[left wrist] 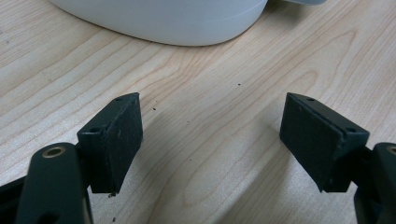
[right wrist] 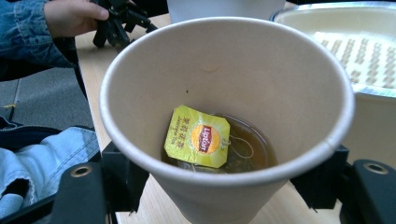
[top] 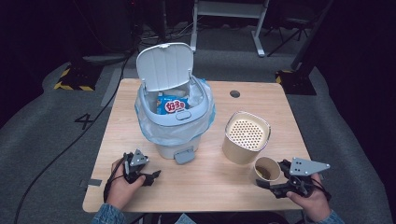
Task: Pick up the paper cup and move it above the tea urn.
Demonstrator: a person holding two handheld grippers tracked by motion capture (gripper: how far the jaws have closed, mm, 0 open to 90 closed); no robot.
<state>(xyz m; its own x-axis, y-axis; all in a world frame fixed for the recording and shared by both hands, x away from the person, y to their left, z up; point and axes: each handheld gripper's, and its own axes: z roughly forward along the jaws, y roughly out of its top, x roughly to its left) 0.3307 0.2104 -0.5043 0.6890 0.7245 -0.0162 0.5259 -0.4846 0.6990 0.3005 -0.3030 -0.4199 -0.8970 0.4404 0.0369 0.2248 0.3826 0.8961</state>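
One paper cup [right wrist: 224, 116], tan, tapered, rolled rim, sits between the black pads of the right gripper [right wrist: 224, 186] near the surface's front-right corner; pads are against the cup wall, so it's gripped. Inside: shallow brown tea plus one yellow Lipton tea bag tag [right wrist: 198, 142] with a thin string. Left gripper [left wrist: 210, 140] is wide open with nothing in it, matte rubbery pads over bare light woodgrain surface [left wrist: 210, 70] near the front-left edge. One white plastic pedal bin [top: 175, 121], rounded, lid flipped up, pale blue liner bag folded over the rim, one blue snack packet [top: 173, 105] inside, toward the back-left of centre. One cream cylindrical canister [top: 246, 137] with a perforated grid top, just beside the cup, toward the middle.
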